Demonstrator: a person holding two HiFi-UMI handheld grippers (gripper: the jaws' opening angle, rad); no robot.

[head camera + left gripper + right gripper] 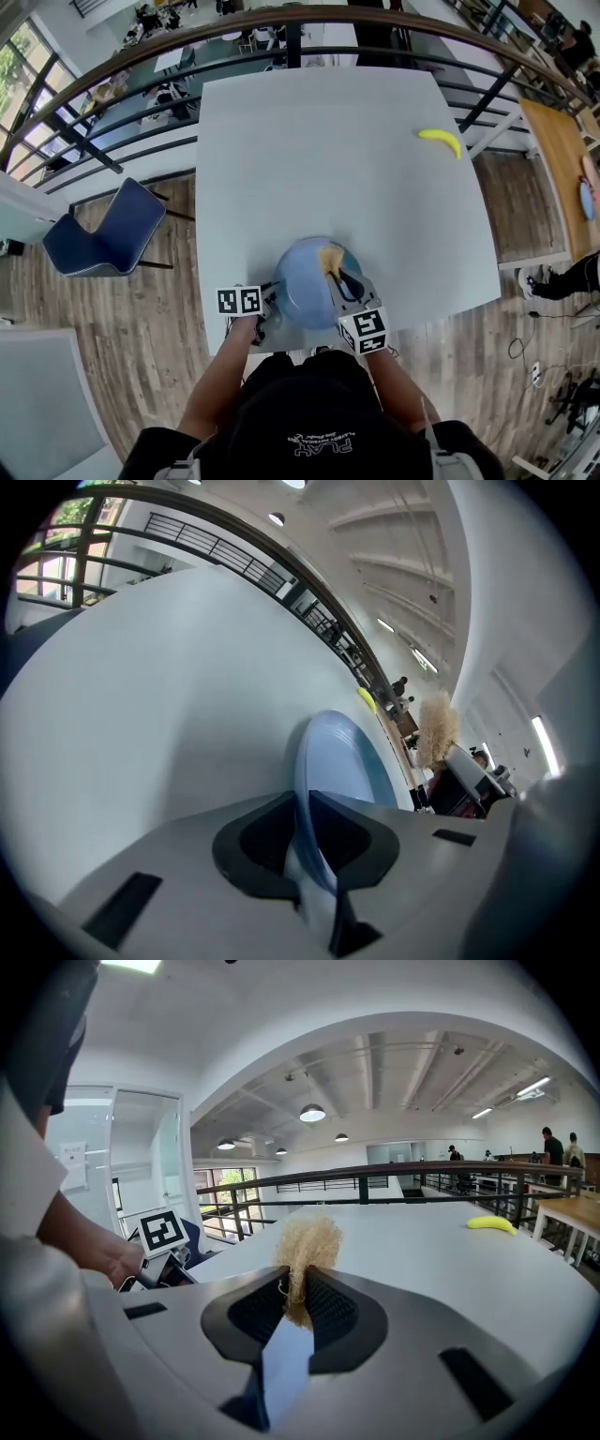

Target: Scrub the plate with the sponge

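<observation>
Left gripper point(302, 803) clamped on plate point(342, 761) rim, right gripper point(298, 1288) clamping sponge point(307, 1237), floor point(141, 328) only overhead

The plate point(305, 281) is at the 6 o'clock edge of the counter point(328, 150), with the banana point(441, 141) well apart at the plate's 2 o'clock, near the counter's far right corner. The left hand-held gripper point(269, 298) has its jaws astride the plate's rim at 8 o'clock, while the right hand-held gripper point(337, 274) reaches in from 5 o'clock, gripping the sponge point(330, 255) over the plate's 1 o'clock part. A chair point(108, 230) stands on the floor at the counter's 9 o'clock, and a railing point(187, 47) runs beyond its 12 o'clock edge.
</observation>
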